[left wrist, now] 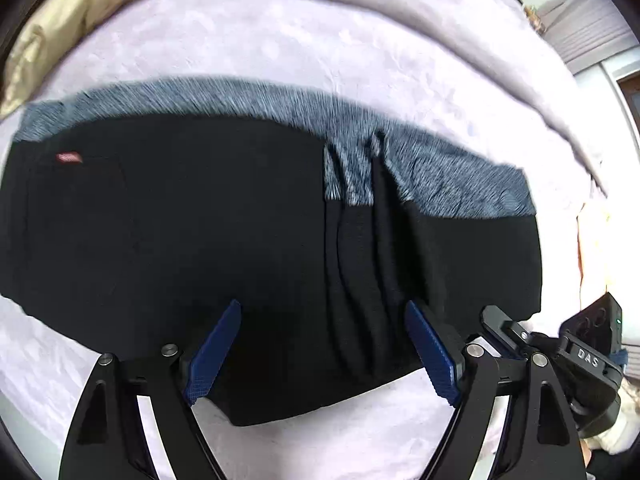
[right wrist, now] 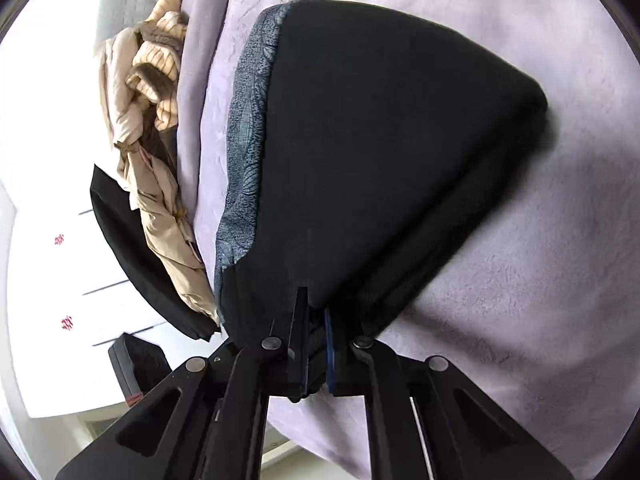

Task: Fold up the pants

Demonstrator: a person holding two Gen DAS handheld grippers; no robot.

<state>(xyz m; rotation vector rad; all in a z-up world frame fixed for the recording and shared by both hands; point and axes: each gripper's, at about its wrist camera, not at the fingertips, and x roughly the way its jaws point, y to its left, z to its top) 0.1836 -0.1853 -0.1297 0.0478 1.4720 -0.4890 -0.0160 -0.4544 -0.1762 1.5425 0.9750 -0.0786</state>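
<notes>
1 pr black fabric pants (left wrist: 200, 220) w/ one blue-grey patterned band (left wrist: 248, 100), 1 red label (left wrist: 69, 157) at 9 o'clock. 1 lilac blanket (left wrist: 280, 40). 2 black two-finger grippers (left wrist: 322, 344) (right wrist: 316, 344). 1 beige clothes heap (right wrist: 156, 128) at 10 o'clock.

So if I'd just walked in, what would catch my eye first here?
Probably the black pants spread across the lilac bedspread, with a blue-grey patterned band along their far edge. Next, the right gripper, shut on a corner of that dark cloth, while the left gripper hangs open above it. A heap of beige clothes lies off to the side.
</notes>
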